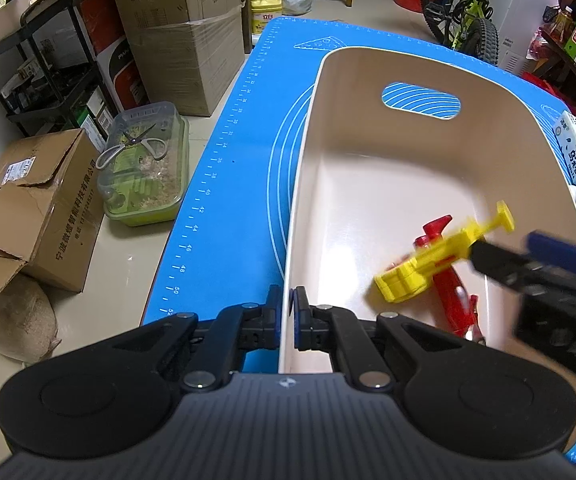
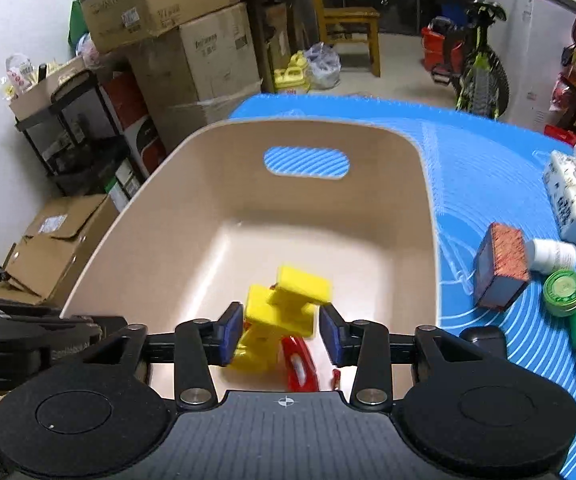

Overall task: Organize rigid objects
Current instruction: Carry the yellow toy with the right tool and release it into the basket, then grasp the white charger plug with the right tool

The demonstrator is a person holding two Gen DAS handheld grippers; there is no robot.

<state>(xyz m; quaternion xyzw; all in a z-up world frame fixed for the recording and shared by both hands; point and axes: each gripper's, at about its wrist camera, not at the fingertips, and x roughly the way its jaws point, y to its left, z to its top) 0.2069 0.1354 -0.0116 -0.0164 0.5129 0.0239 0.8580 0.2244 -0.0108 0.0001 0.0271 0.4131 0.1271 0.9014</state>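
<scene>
Jaws: left gripper (image 1: 289, 312) clamps smooth beige bin (image 1: 367, 184) rim.

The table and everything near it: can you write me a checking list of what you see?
Surface: blue mat on the table.
Job's things: beige bin on the mat; yellow toy and red toy inside it; the yellow one looks blurred, between the right fingers.
Clutter: red-topped block, white bottle, green tube, tissue pack on the mat, right of the bin.
Grippers: left gripper clamps the bin's wall; right gripper open over the bin.
Cables: nothing seen.
Surroundings: cardboard boxes, bicycle, wooden chair, scissors on a plastic box.
</scene>
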